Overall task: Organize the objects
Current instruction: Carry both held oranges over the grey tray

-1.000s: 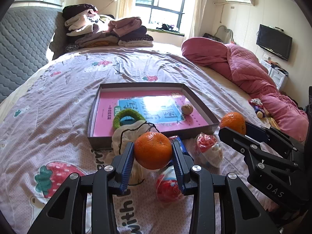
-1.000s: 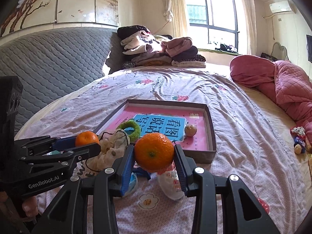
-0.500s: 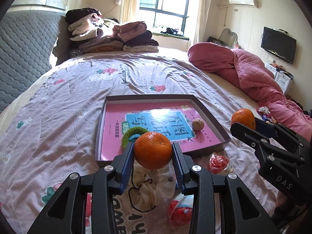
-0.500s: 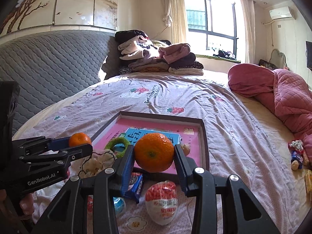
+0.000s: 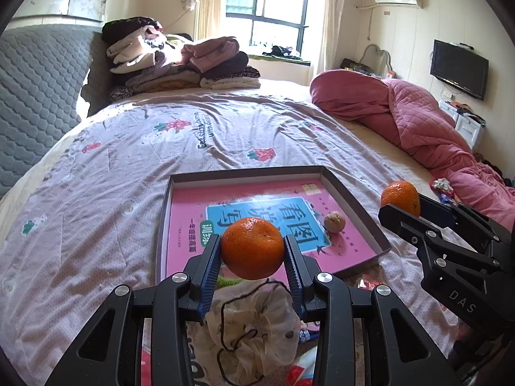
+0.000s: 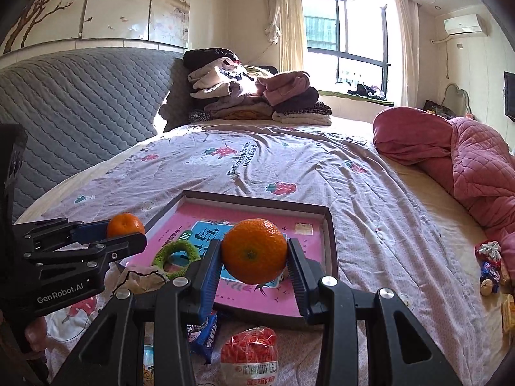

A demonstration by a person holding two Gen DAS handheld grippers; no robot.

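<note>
1. The bed (image 6: 322, 173) below me wears a strawberry-print sheet.
2. On it lie a shallow box (image 5: 351, 193), a cloth pouch (image 5: 254, 328), a red snack packet (image 6: 249, 352) and a blue wrapper (image 6: 209, 328).
3. Folded clothes (image 6: 257, 96) sit far back, a pink quilt (image 6: 476, 167) at right.

1. The green ring (image 5: 225, 281) is almost wholly hidden behind the left tongs (image 5: 252, 257) and their orange (image 5: 252, 248).
2. The walnut (image 5: 334, 222) is concealed in the right wrist view.
3. The book's (image 6: 206, 238) title is partly covered by the right tongs' orange (image 6: 254, 251).
4. The red-netted packet (image 6: 249, 353) is cut off by the lower edge.
5. The small toys (image 6: 489, 267) at the bed's edge cannot be identified.
</note>
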